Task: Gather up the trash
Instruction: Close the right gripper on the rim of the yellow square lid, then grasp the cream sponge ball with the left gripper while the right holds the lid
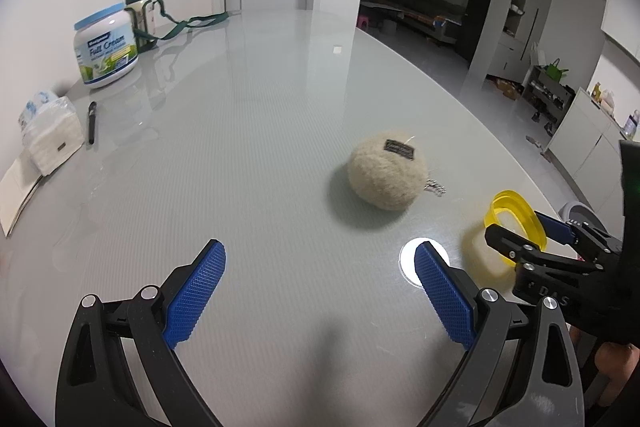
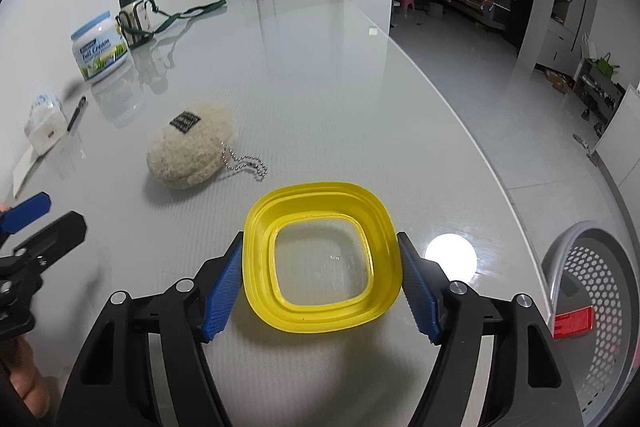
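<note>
Bracketing the yellow square plastic lid (image 2: 322,263), right gripper (image 2: 320,283) pads at its edges; left gripper (image 1: 320,303) spread empty; white mesh bin (image 2: 592,311) awaits, nothing binned.

Left tongs (image 1: 320,287) tilted down over the surface, blue pads spread wide with nothing between them, right tongs (image 2: 320,281) tilted down near the right edge, pads straddling a yellow ring, contact unclear, fingertips (image 2: 24,383) behind.
</note>
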The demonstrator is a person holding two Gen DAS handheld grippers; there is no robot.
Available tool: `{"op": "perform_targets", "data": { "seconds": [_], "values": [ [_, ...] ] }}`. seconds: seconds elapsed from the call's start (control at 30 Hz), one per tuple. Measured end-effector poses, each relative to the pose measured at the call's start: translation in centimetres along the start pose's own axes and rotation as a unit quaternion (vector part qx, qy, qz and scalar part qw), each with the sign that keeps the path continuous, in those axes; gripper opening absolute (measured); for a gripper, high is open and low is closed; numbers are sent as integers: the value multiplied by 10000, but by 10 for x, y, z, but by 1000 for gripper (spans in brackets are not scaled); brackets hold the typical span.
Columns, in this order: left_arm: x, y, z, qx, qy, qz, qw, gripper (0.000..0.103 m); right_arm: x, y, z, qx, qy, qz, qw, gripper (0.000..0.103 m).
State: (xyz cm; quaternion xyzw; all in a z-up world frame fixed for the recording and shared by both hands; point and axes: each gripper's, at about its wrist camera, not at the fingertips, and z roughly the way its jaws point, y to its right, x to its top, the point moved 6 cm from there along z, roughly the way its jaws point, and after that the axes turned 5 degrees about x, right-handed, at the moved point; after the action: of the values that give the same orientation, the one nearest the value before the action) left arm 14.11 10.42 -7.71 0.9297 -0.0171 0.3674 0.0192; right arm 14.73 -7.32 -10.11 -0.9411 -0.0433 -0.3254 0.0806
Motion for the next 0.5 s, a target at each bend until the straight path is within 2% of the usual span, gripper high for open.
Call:
{"op": "perform_targets", "data": {
  "seconds": [0.3, 0.5],
  "values": [
    [19, 49, 17, -331, -122, 366, 9987, 95, -6, 28, -25, 9, 197, 271, 9994, 69],
    [34, 71, 43, -315, -238, 482, 9981, 96, -12, 45, -35, 14, 267, 437, 9987, 69]
  ]
}}
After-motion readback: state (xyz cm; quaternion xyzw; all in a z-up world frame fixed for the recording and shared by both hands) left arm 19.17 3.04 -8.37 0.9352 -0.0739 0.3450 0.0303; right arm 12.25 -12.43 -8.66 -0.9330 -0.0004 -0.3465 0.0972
